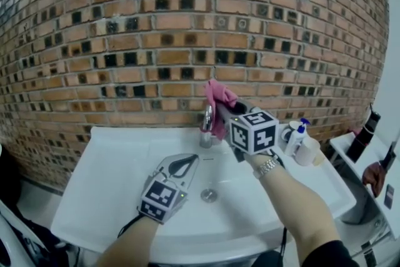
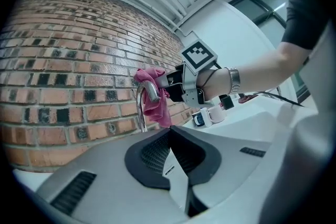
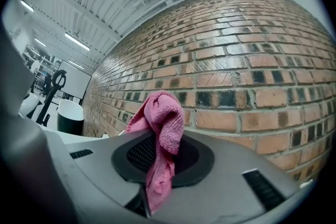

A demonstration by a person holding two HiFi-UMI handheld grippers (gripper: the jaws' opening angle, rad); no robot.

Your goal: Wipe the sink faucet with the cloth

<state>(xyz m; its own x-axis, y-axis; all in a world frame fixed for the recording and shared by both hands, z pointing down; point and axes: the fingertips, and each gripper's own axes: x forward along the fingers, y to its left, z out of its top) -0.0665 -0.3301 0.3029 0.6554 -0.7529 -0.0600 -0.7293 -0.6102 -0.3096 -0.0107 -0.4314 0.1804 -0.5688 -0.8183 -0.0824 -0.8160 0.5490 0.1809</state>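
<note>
A chrome faucet rises at the back of the white sink, in front of the brick wall. My right gripper is shut on a pink cloth, which bunches above the jaws and hangs down between them. The cloth lies against the right side of the faucet's curved spout. My left gripper hovers over the basin in front of the faucet, shut and holding nothing, and points at the spout.
A drain sits mid-basin below the left gripper. On the sink's right rim stand a blue-pump soap bottle and a white cup. A black bottle stands on a white ledge further right. The brick wall is close behind.
</note>
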